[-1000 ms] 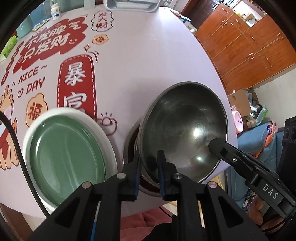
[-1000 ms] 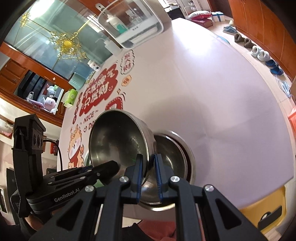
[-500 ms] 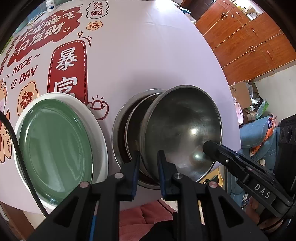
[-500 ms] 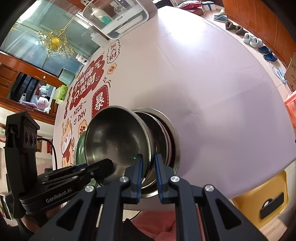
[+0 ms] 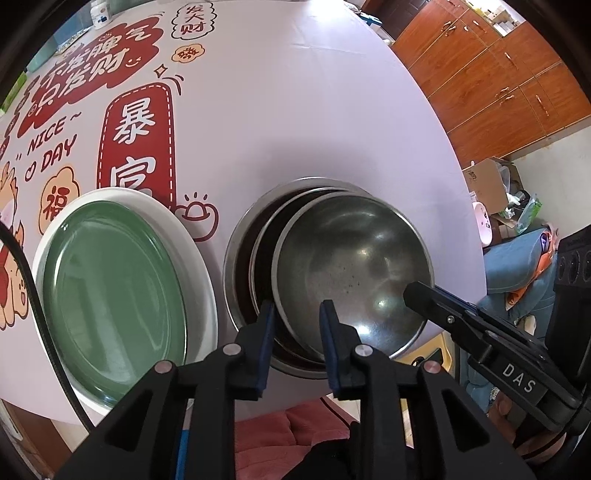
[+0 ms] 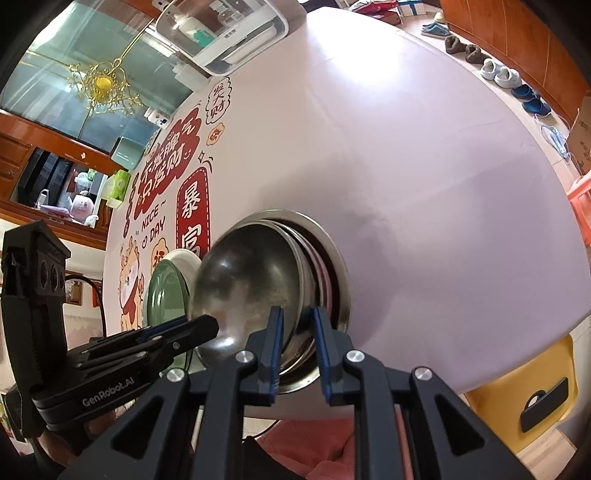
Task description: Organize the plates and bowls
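Top bowl (image 5: 354, 273): nested in stack (image 5: 240, 266), rim between both jaw pairs.
Left gripper (image 5: 297, 314): just opening, narrow gap, pads apparently off rim.
Right gripper (image 6: 298, 317): same, opposite rim.

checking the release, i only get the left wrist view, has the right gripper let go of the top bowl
Observer: Yes. The right gripper has just been opening; the rim of the top steel bowl stands between its pads with a gap on each side.
Operator: ok, and whats at the far end of the table, cant see it from here
Observer: A clear lidded container stands at the far end of the table.
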The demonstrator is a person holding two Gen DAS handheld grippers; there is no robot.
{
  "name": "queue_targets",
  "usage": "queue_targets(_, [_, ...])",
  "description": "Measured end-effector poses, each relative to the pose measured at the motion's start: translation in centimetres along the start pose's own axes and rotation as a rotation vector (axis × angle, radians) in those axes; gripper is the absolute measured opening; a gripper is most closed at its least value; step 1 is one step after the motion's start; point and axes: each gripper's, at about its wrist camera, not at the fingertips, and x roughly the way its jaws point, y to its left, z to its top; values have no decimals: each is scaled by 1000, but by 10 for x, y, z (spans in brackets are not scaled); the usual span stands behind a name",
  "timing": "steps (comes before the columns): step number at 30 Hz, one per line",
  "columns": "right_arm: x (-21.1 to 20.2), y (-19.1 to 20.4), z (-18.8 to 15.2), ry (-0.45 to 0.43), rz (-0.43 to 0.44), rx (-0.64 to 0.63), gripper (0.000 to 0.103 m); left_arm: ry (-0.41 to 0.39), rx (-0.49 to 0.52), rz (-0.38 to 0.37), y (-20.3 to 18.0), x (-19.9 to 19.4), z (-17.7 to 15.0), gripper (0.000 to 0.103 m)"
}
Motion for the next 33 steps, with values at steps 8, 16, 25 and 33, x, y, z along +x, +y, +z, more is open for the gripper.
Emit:
queue_targets(8, [-7,-1,0,-21,37,18,21,-35,24,15,-1,-17,3,30])
queue_targets(16, [-10,-10,-9,-29,90,98,34,-61,63,49,-1,-32,11,32])
queue_targets(25, [-9,-22,-24,-29,120,221,57,-51,127,77,-5,-33,27,45])
queue_targets(33, [4,-40,-37,-23,143,372,73,-11,189,78,-6,-19,50,61])
